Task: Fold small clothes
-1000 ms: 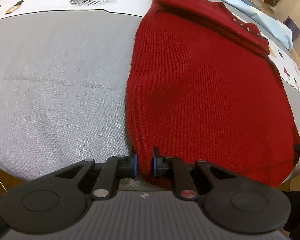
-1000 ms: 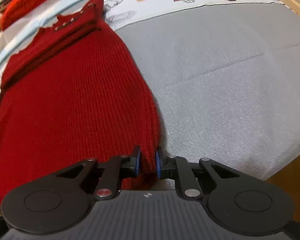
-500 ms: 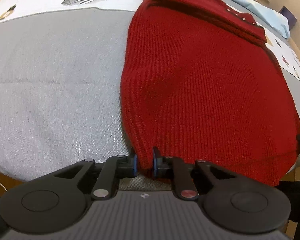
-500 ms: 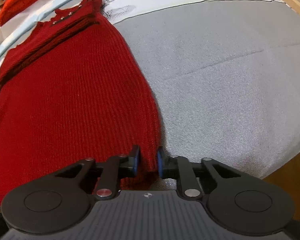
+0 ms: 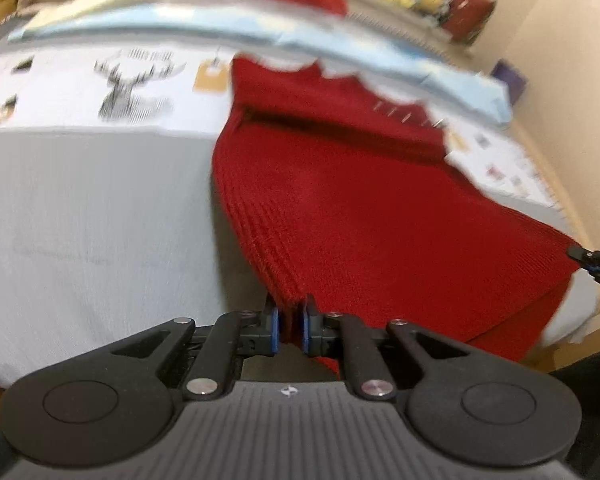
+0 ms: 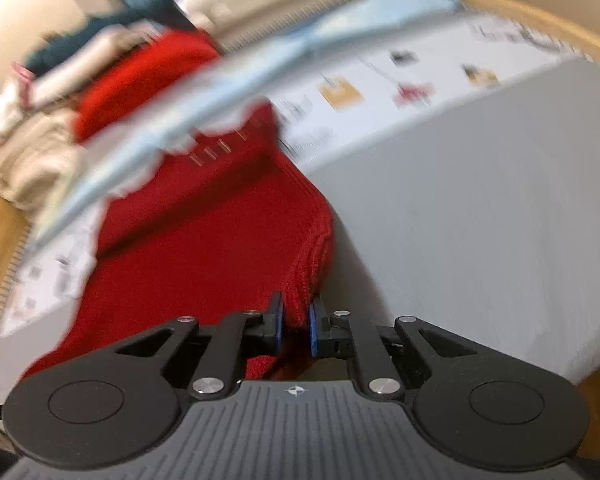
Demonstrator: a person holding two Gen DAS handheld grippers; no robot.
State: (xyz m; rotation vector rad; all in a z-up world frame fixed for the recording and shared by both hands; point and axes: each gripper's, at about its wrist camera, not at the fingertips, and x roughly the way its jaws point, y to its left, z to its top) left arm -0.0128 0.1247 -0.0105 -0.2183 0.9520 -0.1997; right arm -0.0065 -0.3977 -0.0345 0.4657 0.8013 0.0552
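Nearest the viewer, two handheld grippers are each pinching a bottom corner of one red knitted sweater point(image 5: 360, 208). The left gripper point(image 5: 288, 326) is clenching the garment's left hem corner between its blue-padded fingers, and the right gripper point(image 6: 295, 327) is clenching the right hem corner in the same way; red knit is filling the narrow gap between both pairs of jaws. In the left view, the tips of the right gripper are also showing at the far right edge, biting the opposite corner. The sweater is lying lengthwise on a grey bedcover point(image 5: 92, 216), its hem raised off the surface at the grippers and its collar end resting farther away, where a short row of small metal fastenings is glinting. Its side edges look already turned inward, giving a narrow long shape, though blur is making the layers hard to confirm. Judging from this, the folding is partway done: the sides seem folded, and the hem is probably yet to be carried up to the collar. Beyond the collar, a white printed sheet with a deer drawing point(image 5: 134, 84) is showing, then a pale blue cloth point(image 5: 340, 46), then a second red garment point(image 6: 140, 80) beside a cream bundle point(image 6: 24, 160). Counted: two grippers, one sweater in hand, one other red garment behind.
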